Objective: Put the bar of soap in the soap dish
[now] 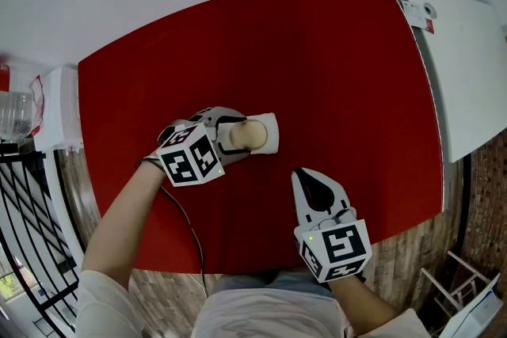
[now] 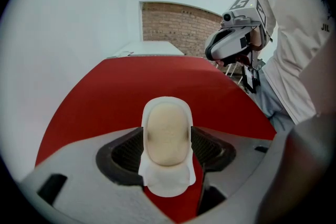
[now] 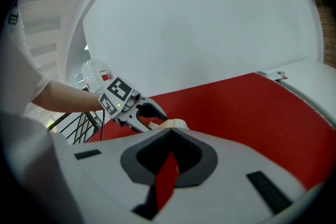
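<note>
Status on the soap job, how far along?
Nearly done. The bar of soap already lies in the soap dish on the red table. In hand: the left gripper grips its sides. Left to do: open and withdraw. The right gripper is shut and empty, off to the side.

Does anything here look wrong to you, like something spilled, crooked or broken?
Nothing stands out. The bar of soap sits squarely in the white soap dish, which lies flat on the red table. The left tool is closed against the soap's sides. No spills or damage show.
</note>
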`<state>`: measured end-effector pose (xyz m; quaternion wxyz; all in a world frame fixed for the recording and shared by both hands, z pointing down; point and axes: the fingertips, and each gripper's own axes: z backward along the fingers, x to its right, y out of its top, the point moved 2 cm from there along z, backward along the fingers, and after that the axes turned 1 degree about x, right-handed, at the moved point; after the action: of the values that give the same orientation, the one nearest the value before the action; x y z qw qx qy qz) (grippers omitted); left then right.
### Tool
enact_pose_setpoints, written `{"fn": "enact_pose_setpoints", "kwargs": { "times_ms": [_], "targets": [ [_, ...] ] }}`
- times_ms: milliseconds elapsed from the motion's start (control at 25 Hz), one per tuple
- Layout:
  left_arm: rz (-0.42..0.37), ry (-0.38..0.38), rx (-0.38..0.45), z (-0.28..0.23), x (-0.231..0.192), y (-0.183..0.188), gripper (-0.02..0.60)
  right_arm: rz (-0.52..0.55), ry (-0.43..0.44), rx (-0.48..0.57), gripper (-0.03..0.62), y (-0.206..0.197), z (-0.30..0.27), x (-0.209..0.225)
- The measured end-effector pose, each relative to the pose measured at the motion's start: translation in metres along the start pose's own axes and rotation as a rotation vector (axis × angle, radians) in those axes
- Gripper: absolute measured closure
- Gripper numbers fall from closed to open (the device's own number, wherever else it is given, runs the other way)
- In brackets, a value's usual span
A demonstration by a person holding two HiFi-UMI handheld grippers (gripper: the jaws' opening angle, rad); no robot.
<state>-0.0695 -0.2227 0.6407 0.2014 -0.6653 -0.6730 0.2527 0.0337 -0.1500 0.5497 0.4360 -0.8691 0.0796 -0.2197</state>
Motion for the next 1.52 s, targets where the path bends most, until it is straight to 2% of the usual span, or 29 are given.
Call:
{"fn": "enact_pose_setpoints", "kwargs": {
  "times_ms": [120,160,200,320,360,440,520,680,800,920,1000,1080,1280,1520],
  "targets": [
    [-0.008,0.068,0.026,0.012,0.0,0.011,0.31,0.014,0.006,-0.002,0.589,0.004,0.004,-0.001],
    [-0.002,0.093,0.036,0.017,0.002,0.015,0.327,0.018,0.009,-0.006,0.589,0.005,0.007,-0.002],
    [0.008,0.126,0.048,0.024,0.006,0.019,0.369,0.02,0.013,-0.012,0.589,0.006,0.009,-0.004],
    [0.078,0.246,0.121,0.054,0.024,0.041,0.554,0.036,0.038,-0.029,0.589,0.015,0.023,-0.017],
    [0.113,0.263,0.156,0.065,0.036,0.051,0.574,0.049,0.046,-0.031,0.589,0.019,0.03,-0.022],
    [0.174,0.29,0.216,0.087,0.059,0.072,0.574,0.084,0.057,-0.023,0.589,0.03,0.045,-0.033],
    [0.226,0.36,0.259,0.109,0.074,0.089,0.574,0.114,0.067,-0.01,0.589,0.04,0.056,-0.041],
    [0.41,0.592,0.345,0.157,0.097,0.11,0.574,0.142,0.079,-0.001,0.589,0.049,0.076,-0.056],
    [0.563,0.767,0.41,0.178,0.131,0.111,0.575,0.149,0.078,0.011,0.589,0.052,0.096,-0.068],
    [0.734,0.882,0.485,0.184,0.165,0.108,0.575,0.147,0.084,0.027,0.589,0.054,0.111,-0.078],
    [0.814,0.917,0.509,0.181,0.182,0.104,0.575,0.135,0.093,0.028,0.589,0.05,0.116,-0.087],
    [0.839,0.935,0.505,0.178,0.191,0.101,0.575,0.124,0.103,0.015,0.589,0.042,0.118,-0.095],
    [0.829,0.963,0.456,0.177,0.193,0.097,0.574,0.128,0.118,0.001,0.589,0.034,0.119,-0.106],
    [0.817,0.951,0.465,0.179,0.195,0.104,0.574,0.124,0.12,0.012,0.591,0.04,0.121,-0.111]
  ]
}}
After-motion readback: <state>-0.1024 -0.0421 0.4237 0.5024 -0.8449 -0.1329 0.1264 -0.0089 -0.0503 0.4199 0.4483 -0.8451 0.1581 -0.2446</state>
